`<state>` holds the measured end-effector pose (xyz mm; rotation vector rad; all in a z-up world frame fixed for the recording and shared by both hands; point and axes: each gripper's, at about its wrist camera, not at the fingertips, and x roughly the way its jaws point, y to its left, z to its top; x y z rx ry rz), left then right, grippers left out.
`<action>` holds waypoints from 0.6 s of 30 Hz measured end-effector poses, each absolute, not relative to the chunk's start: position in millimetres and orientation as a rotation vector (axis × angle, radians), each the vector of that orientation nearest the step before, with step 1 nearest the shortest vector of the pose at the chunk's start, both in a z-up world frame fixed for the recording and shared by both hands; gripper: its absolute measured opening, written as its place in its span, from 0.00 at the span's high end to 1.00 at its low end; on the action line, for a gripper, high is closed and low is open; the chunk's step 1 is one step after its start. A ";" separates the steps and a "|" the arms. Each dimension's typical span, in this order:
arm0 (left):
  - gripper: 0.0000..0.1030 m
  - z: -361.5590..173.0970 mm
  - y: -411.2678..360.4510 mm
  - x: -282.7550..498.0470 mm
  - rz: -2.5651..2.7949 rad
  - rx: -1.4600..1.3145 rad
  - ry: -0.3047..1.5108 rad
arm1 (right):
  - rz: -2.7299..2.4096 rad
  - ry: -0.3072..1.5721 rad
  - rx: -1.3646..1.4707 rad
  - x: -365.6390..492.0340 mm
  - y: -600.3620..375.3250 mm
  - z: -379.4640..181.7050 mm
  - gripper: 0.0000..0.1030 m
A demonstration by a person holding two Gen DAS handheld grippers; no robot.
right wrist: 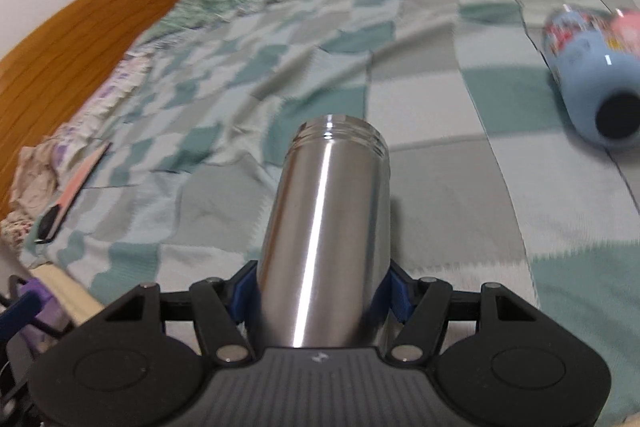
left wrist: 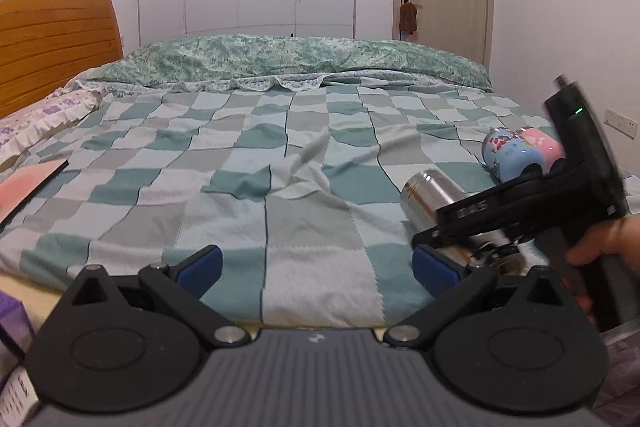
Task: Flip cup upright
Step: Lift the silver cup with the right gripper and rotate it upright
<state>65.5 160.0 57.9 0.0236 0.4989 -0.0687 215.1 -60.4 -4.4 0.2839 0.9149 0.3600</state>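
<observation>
A shiny steel cup [right wrist: 326,227] is clamped between the blue pads of my right gripper [right wrist: 320,291], its threaded mouth pointing away from the camera over the checked bedspread. In the left wrist view the same steel cup [left wrist: 440,203] lies tilted at the right, held by the right gripper [left wrist: 480,247] and a hand. My left gripper [left wrist: 318,267] is open and empty above the front of the bed, to the left of the cup.
A blue and pink flowered cup [right wrist: 588,67] lies on its side on the bed to the right, also in the left wrist view [left wrist: 516,155]. A pink-covered book [left wrist: 28,191] lies at the left. A wooden headboard [left wrist: 52,47] stands at the left.
</observation>
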 end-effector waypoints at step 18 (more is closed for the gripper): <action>0.00 74.8 95.8 66.9 -0.060 0.053 0.507 | 0.471 0.625 0.123 174.3 -158.8 40.4 0.00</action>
